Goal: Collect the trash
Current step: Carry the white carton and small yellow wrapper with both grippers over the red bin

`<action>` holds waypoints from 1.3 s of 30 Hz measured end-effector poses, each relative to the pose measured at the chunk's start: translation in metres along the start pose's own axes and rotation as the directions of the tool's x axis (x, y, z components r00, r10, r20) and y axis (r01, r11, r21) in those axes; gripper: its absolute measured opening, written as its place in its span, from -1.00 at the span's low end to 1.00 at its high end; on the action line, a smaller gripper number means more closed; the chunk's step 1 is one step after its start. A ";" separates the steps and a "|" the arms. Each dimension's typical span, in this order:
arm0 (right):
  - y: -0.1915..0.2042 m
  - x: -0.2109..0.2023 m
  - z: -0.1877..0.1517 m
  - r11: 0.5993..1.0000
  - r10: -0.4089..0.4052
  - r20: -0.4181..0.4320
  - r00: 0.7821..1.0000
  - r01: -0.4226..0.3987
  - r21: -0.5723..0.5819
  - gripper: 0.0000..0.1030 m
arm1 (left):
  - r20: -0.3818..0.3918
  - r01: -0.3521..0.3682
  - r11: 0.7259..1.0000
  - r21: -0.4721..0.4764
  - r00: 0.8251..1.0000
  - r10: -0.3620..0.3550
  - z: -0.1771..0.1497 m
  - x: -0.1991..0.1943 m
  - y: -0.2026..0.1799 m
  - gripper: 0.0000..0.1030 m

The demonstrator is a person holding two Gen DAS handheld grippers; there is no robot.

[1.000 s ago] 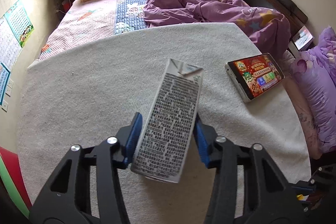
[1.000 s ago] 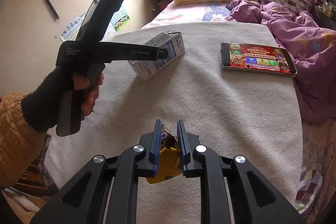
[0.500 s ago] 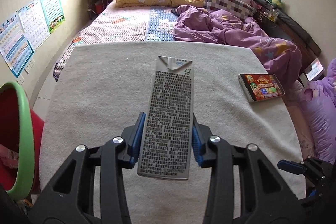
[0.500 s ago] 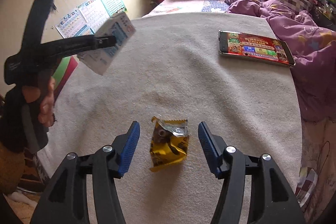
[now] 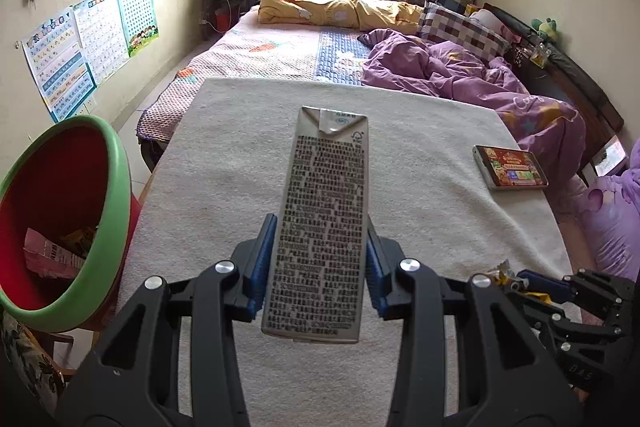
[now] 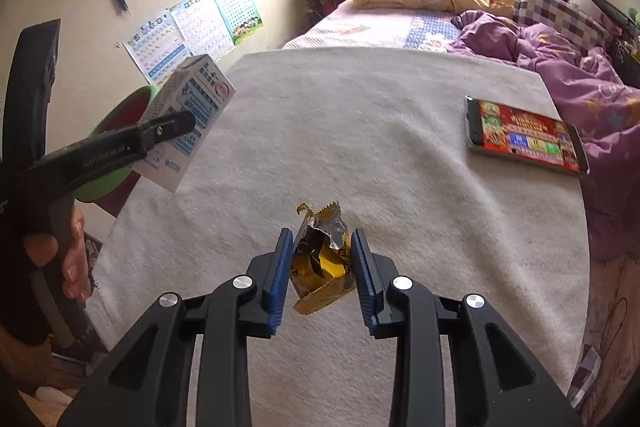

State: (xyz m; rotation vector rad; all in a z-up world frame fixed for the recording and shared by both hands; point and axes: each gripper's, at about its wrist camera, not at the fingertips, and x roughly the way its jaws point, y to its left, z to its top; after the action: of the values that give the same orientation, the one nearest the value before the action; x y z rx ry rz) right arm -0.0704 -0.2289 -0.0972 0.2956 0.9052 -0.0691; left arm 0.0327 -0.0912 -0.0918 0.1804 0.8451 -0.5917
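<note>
In a bedroom, a person works two handheld grippers over a table draped in a white fleecy cloth (image 5: 248, 187). The left gripper (image 5: 320, 267) is clamped on an empty drink carton (image 5: 324, 219), its blue pads pressed to the carton's sides, carrying it in the air above the cloth and near the red bin with a green rim (image 5: 116, 195) that stands off the table's left edge, some scraps already inside. The right gripper (image 6: 320, 263) is closing around a crumpled yellow snack wrapper (image 6: 320, 267) lying on the cloth; the wrapper sits between the jaws, which do not yet seem to press it. A phone (image 6: 524, 139) with a lit screen lies well apart, toward the purple bedding. The step in hand looks like disposal of the carton and pickup of the wrapper; next, the carton must be brought over the bin's mouth and released.
</note>
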 end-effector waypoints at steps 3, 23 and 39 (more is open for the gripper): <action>0.019 0.002 0.016 0.999 0.027 0.028 0.999 -0.026 -0.030 -0.43 | 0.017 -0.022 1.000 -0.011 1.000 0.022 -0.001 -0.009 0.011 -0.25; 0.139 0.028 0.072 0.970 0.163 0.071 0.984 -0.146 -0.194 -0.42 | 0.067 -0.141 0.981 -0.134 0.986 0.150 -0.014 -0.054 0.105 -0.25; 0.189 0.045 0.079 0.956 0.192 0.060 0.980 -0.173 -0.236 -0.42 | 0.062 -0.170 0.971 -0.170 0.981 0.182 -0.026 -0.067 0.159 -0.25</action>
State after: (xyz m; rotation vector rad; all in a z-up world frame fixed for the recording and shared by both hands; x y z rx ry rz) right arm 0.0520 -0.0670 -0.0442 0.1580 0.7917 0.1930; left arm 0.0700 0.0776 -0.0709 0.0803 0.7894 -0.3582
